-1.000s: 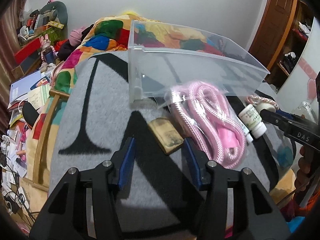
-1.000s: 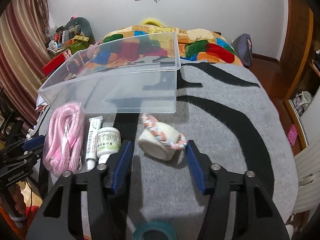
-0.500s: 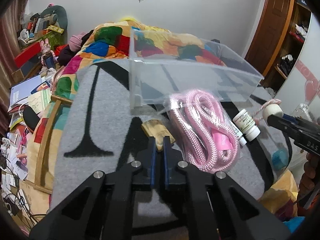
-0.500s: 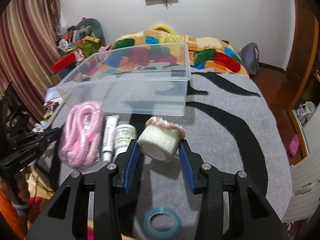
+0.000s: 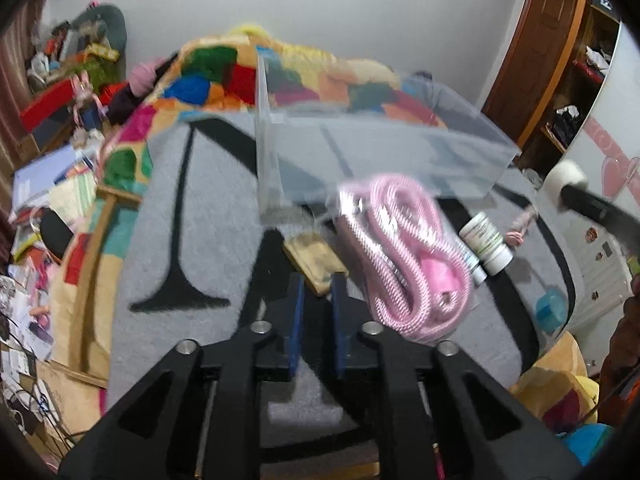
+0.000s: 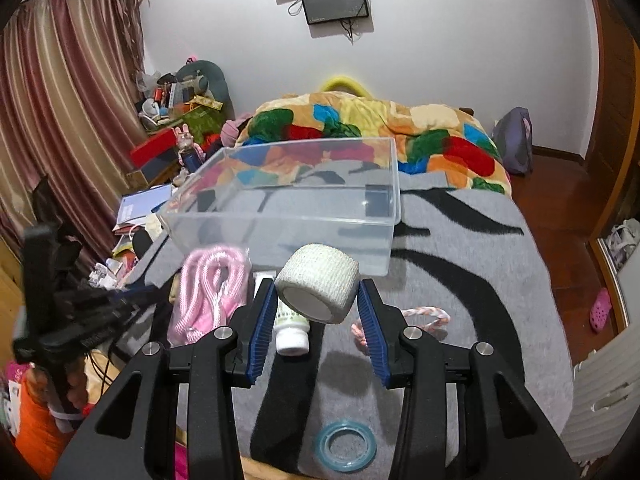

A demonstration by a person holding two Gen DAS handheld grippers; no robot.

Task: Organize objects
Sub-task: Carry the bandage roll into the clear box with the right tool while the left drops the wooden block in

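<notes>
White, crinkled bandage roll [image 6: 318, 289] sits clenched in our right claw [image 6: 317, 322], lifted above the grey black-striped blanket [image 6: 460, 280], its round axis pointing toward us, before the clear plastic bin [image 6: 288, 216]. Our left claw [image 5: 317, 312] pinches the flat tan pouch [image 5: 316, 258] lengthwise on the blanket.

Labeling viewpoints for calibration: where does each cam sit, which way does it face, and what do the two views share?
Left wrist: on the left hand-held gripper, looking along its fingers across the grey blanket at the tan pouch it pinches; the right gripper's arm shows at the right edge.
Right wrist: on the right hand-held gripper, facing the clear bin, clamping the white bandage roll; the left gripper shows at left.
Shared: bin, pink rope, white bottle, bandage roll.
</notes>
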